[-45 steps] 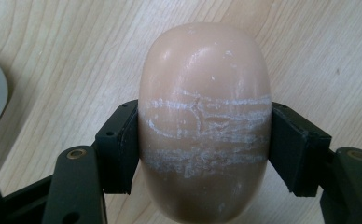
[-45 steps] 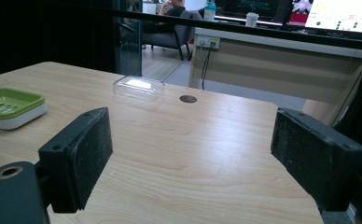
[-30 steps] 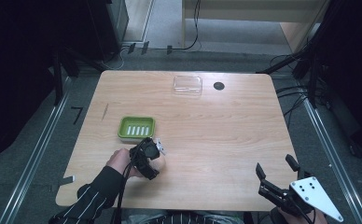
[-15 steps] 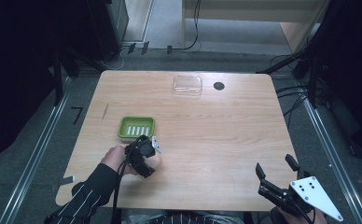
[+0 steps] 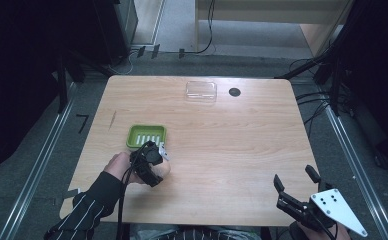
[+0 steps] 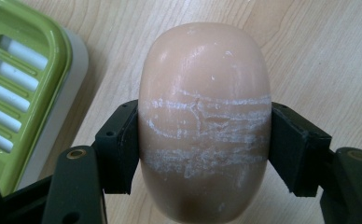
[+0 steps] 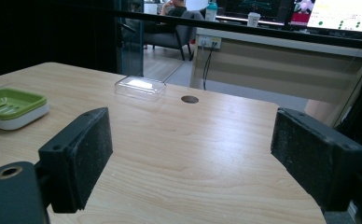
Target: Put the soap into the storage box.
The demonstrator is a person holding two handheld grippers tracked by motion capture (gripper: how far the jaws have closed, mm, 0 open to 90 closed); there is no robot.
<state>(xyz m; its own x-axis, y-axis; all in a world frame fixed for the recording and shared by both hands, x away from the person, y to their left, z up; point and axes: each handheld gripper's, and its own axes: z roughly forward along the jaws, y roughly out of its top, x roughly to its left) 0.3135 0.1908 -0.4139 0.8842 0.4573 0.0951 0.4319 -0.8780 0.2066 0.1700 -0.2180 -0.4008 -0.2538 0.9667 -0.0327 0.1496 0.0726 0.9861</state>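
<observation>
Soap (image 6: 204, 122) — one bar, clamped in left tool (image 6: 202, 149) — right tool (image 7: 202, 163) agape.

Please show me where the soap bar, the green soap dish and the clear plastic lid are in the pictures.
soap bar (image 6: 202, 84): left gripper view, its smooth upper face, above the scratched band.
green soap dish (image 5: 146, 136): high view, its slotted middle.
clear plastic lid (image 7: 140, 87): right gripper view, its flat top.
</observation>
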